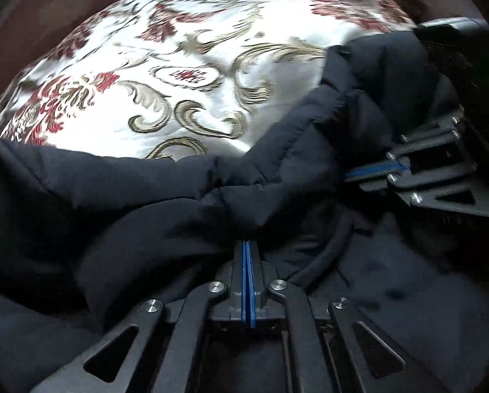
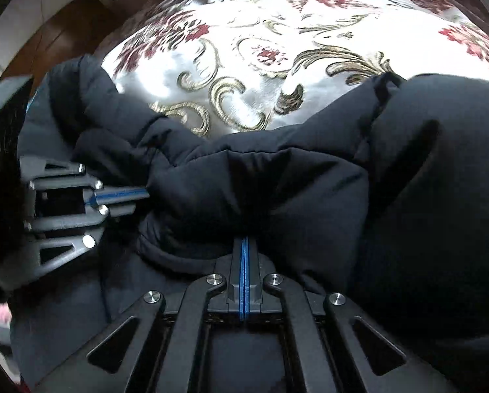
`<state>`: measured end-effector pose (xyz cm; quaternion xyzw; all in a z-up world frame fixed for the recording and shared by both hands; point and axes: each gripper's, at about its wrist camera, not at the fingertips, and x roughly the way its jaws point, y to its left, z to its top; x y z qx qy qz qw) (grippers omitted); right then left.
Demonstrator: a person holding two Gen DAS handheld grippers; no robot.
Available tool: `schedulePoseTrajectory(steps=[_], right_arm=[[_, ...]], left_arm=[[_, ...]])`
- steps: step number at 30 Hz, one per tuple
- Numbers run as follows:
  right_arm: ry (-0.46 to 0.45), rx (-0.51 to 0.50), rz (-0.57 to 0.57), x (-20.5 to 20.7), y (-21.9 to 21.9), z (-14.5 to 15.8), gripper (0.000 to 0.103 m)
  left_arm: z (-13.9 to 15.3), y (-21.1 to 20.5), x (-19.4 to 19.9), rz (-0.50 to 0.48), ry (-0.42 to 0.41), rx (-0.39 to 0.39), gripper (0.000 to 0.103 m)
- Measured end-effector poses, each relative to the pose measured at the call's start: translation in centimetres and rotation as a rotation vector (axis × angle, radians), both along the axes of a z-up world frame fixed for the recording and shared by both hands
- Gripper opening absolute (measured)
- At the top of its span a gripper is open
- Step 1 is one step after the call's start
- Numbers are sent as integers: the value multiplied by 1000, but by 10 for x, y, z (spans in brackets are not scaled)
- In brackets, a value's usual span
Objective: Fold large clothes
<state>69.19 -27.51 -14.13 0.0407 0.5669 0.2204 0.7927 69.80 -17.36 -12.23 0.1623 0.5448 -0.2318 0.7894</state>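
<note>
On a bed's floral bedspread (image 1: 192,52), far side bare: dark padded jacket (image 1: 120,196), bunched across the near half. Left tongs (image 1: 247,245) and right tongs (image 2: 244,244), side by side, each pinching a jacket fold.

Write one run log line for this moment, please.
left gripper: shut on jacket | right gripper: shut on jacket | bedspread beneath
</note>
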Motion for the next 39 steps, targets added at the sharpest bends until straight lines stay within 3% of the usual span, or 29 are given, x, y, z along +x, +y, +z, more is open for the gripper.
schedulePoseTrajectory(steps=[4, 8, 10, 12, 15, 18, 20, 24, 28, 33, 39], right_arm=[[-81, 1, -33, -20, 0, 16, 0], [-169, 18, -82, -43, -6, 44, 11], [-195, 30, -108, -51, -13, 56, 35], [-242, 27, -139, -64, -17, 71, 44], [-289, -5, -155, -78, -26, 88, 46], [-326, -31, -175, -86, -43, 108, 56], [-350, -40, -186, -100, -55, 124, 59], [-402, -57, -213, -130, -73, 157, 70], [-461, -77, -247, -155, -75, 181, 90], [-518, -100, -275, -186, -74, 207, 98], [-592, -128, -291, -229, -70, 238, 101]], left_arm=[[3, -3, -8, 11, -72, 18, 4], [28, 16, -21, 41, -106, -87, 4], [43, 27, -30, 110, -149, -103, 4], [52, 33, -37, 151, -164, -115, 6], [63, 39, -48, 219, -175, -128, 19], [75, 38, -62, 249, -196, -142, 38], [87, 41, -72, 278, -225, -140, 64], [110, 40, -80, 303, -277, -124, 69], [133, 44, -96, 329, -299, -138, 87], [158, 46, -123, 351, -333, -126, 93], [193, 58, -170, 361, -425, -186, 102]])
